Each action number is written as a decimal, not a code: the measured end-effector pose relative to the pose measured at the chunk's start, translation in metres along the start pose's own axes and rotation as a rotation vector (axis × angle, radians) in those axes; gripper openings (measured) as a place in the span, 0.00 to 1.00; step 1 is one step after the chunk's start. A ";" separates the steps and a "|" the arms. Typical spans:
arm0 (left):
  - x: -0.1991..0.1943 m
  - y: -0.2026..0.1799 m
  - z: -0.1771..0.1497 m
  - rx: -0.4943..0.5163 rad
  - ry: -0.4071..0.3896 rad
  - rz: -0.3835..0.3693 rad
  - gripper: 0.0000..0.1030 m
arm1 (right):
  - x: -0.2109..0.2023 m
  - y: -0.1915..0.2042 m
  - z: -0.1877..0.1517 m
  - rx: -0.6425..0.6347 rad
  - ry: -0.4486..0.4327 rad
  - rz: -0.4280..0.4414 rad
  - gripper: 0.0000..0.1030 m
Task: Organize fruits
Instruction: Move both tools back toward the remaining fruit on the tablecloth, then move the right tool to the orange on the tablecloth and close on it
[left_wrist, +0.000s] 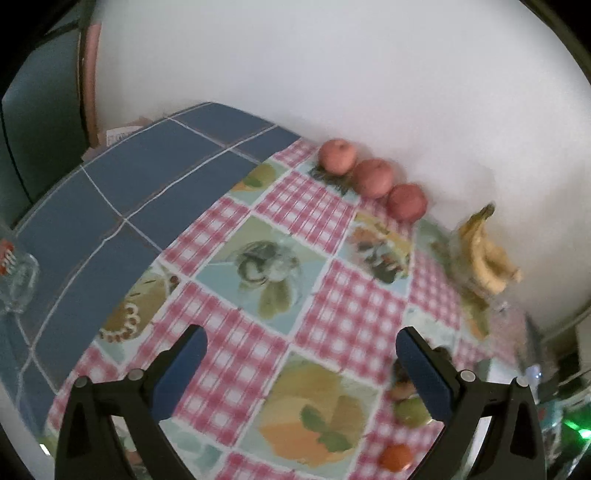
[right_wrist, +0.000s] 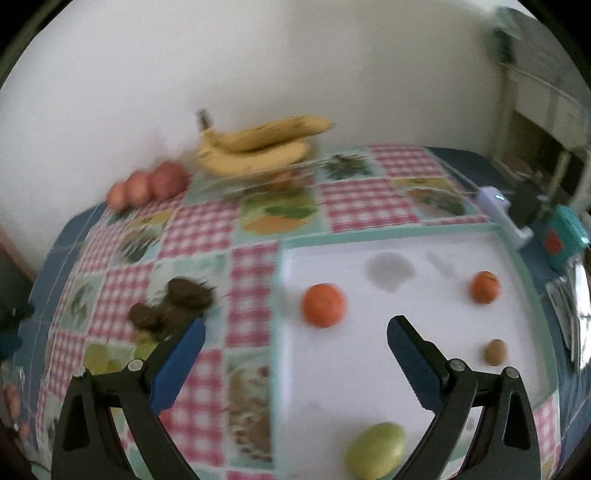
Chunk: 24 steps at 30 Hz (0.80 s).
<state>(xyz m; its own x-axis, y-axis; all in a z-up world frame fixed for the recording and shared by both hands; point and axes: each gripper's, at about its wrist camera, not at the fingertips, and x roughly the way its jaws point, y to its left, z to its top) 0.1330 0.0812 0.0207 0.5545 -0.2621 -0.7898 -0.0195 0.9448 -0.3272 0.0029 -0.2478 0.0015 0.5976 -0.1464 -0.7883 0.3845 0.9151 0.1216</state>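
Note:
Three red apples (left_wrist: 373, 178) line up against the wall at the back of the checked tablecloth, and a bunch of bananas (left_wrist: 485, 254) lies to their right. My left gripper (left_wrist: 301, 341) hangs open above the cloth, holding nothing. In the right wrist view the bananas (right_wrist: 258, 146) and apples (right_wrist: 149, 186) sit at the back. A white tray (right_wrist: 406, 369) holds two oranges (right_wrist: 324, 304) (right_wrist: 485, 287), a green fruit (right_wrist: 375, 450) and a small brown fruit (right_wrist: 495, 351). My right gripper (right_wrist: 295, 328) is open over the tray's left part, just short of the nearer orange.
Dark brown fruits (right_wrist: 173, 306) lie on the cloth left of the tray. A glass jar (left_wrist: 16, 277) stands on the blue tiled top at the left. A teal box (right_wrist: 563, 236) and a white device (right_wrist: 502, 210) sit beyond the tray's right edge.

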 end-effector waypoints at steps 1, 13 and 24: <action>-0.001 -0.001 0.001 0.003 -0.006 -0.003 1.00 | 0.003 0.007 -0.001 -0.012 0.010 0.011 0.96; 0.033 -0.018 -0.012 0.183 0.133 0.080 1.00 | 0.027 0.071 -0.025 -0.148 0.179 0.091 0.96; 0.064 -0.026 -0.030 0.292 0.230 0.160 1.00 | 0.037 0.109 -0.049 -0.282 0.250 0.120 0.96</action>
<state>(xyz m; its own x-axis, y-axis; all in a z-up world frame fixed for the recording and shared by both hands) 0.1441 0.0339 -0.0364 0.3623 -0.1135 -0.9251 0.1655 0.9846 -0.0560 0.0327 -0.1347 -0.0439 0.4236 0.0318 -0.9053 0.0929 0.9926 0.0784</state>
